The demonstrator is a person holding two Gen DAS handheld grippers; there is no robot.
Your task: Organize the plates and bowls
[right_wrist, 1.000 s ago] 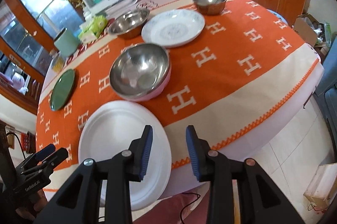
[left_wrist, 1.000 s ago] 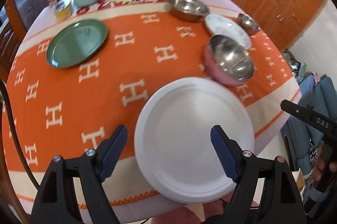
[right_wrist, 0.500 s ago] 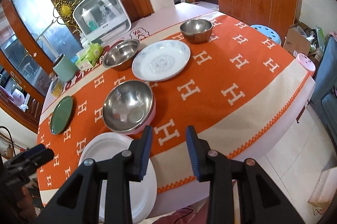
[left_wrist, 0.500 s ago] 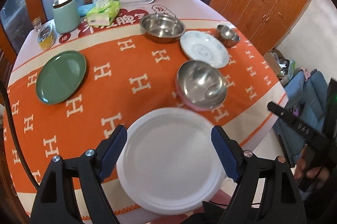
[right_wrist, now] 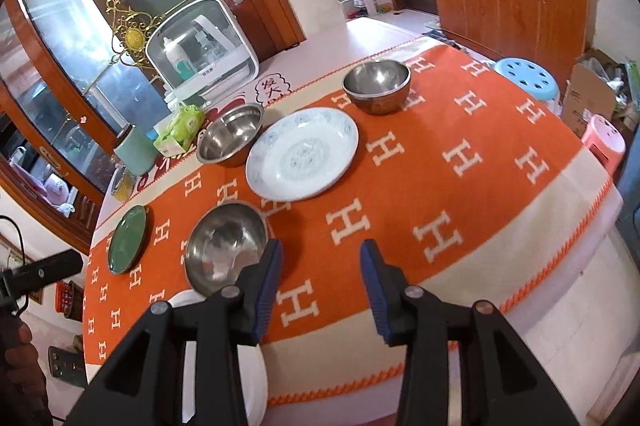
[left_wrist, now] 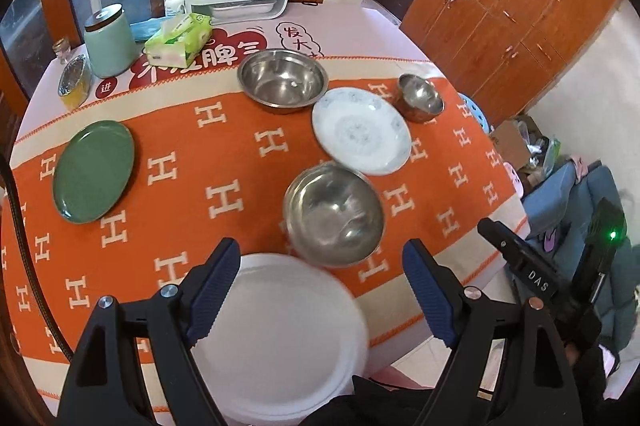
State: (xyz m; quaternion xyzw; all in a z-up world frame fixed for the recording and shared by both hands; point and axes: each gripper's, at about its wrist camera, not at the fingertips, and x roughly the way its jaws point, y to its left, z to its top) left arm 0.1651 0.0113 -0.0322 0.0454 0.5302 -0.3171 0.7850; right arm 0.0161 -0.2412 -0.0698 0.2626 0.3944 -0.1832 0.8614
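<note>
Left tool (left_wrist: 320, 286) jaws apart over the white plate (left_wrist: 276, 338), which lies flat at the surface's (right_wrist: 500, 246) near edge. Right tool (right_wrist: 322, 290) also apart, empty, over bare cloth. Beyond: steel bowl (left_wrist: 334, 214), patterned plate (left_wrist: 360, 129), green plate (left_wrist: 94, 169) far left.

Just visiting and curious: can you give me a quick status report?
Left tool open, right tool open, both empty. Plain white plate at near table edge; three steel bowls, two more plates loose, nothing stacked. Nothing blocking.
</note>
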